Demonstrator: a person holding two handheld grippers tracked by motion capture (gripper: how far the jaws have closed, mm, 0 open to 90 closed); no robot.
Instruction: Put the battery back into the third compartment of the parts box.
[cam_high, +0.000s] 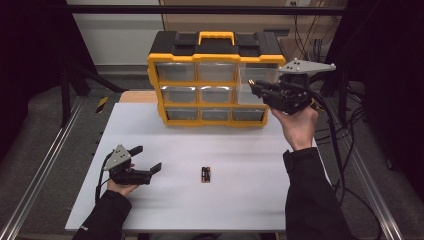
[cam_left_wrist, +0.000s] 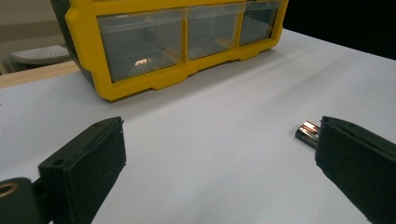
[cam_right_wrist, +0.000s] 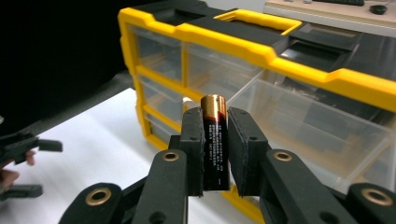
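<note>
We see a white table (cam_high: 240, 200) with a yellow and black organizer (cam_high: 216, 80) standing at its far edge, a little right of the middle. It has three rows of clear drawers and a yellow handle (cam_high: 216, 36) on its black top.

Our right gripper (cam_high: 256, 86) is raised off the table at the organizer's right end, held by the right hand (cam_high: 296, 125), and points left toward the top right drawer (cam_high: 256, 82), which is pulled out toward us. In the right gripper view its fingers (cam_right_wrist: 192, 149) pinch a battery (cam_right_wrist: 214, 140) between them. The battery stands upright, black with a copper-coloured top, its upper end rising just above the fingertips. The open drawer lies just beyond the battery, to the right in that view; it looks empty as far as we can see through its clear walls.

Our left gripper (cam_high: 148, 159) rests low near the left part of the near edge, held by the left hand (cam_high: 121, 186), pointing right. Its fingers (cam_left_wrist: 84, 163) are spread wide with nothing between them, hovering over or resting on bare table; we cannot tell which.

More batteries (cam_high: 206, 174) lie flat on the table, near the middle of the near half, between the two forearms and apart from both grippers. In the left gripper view they appear as a small side-by-side group with their copper ends showing, partly hidden behind the right-hand finger. We cannot count them with certainty.
</note>
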